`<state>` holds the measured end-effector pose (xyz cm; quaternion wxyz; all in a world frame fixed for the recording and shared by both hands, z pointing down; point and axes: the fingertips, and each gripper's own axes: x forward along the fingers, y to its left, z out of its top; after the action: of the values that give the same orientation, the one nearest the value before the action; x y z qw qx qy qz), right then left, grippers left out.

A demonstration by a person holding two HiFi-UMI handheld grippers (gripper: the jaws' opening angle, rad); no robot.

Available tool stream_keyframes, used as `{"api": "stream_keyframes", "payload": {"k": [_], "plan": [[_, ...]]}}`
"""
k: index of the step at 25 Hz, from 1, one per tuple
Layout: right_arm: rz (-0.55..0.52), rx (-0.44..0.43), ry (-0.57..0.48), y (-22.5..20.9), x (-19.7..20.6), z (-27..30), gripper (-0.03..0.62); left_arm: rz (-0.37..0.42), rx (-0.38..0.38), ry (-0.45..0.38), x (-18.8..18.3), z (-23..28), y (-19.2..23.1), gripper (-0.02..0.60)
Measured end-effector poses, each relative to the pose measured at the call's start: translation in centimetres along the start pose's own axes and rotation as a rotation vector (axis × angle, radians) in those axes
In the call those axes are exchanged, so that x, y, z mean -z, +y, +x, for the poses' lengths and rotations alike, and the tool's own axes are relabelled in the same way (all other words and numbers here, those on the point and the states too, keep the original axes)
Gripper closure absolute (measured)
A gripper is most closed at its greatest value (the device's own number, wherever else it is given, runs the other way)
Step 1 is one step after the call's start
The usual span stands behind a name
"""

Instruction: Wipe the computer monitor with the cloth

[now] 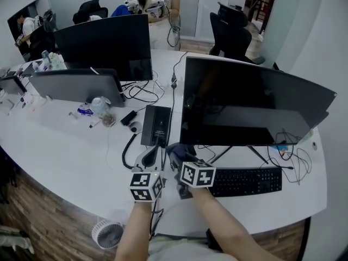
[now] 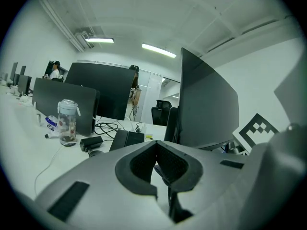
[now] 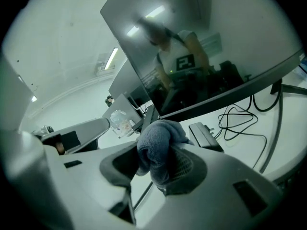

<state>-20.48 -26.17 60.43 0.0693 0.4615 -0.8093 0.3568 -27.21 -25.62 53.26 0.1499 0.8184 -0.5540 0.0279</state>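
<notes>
1. I am looking down on an open office. A white curved table [image 1: 65,162] carries several dark screens, loose cables and a keyboard [image 1: 244,181] at the lower right of the head view.
2. The computer monitor [image 1: 255,102] fills the right centre of that view. It is unlit and stands on thin legs just behind the keyboard.
3. My right tongs [image 3: 160,159] pinch the cloth [image 3: 158,147], a blue-grey wad bulging out past the pads. In the head view the cloth [image 1: 176,151] sits at lower centre, near the monitor's lower left corner. As far as I can tell, it is not touching the glass.
4. My left tongs [image 2: 156,157] are pressed together with nothing between them. They hang beside the right tongs [image 1: 176,155] at lower centre.
5. I judge this to be the approach step: the cloth is gripped and wiping has not begun.
6. The next move calls for raising the right tongs and pushing them forward until the wad lies against the screen. After that come light, even strokes, since those thin legs may let the panel rock.
</notes>
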Motion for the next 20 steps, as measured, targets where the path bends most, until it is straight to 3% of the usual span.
{"api": "stream_keyframes", "payload": {"k": [12, 20], "plan": [[-0.003, -0.110, 0.007, 2.9, -0.6, 1.7, 0.448, -0.019, -0.024, -0.009, -0.2, -0.5, 1.1, 0.574], [0.127, -0.091, -0.027, 1.5, -1.7, 1.3, 0.448, -0.031, -0.032, -0.009, -0.2, -0.6, 1.4, 0.574]]}}
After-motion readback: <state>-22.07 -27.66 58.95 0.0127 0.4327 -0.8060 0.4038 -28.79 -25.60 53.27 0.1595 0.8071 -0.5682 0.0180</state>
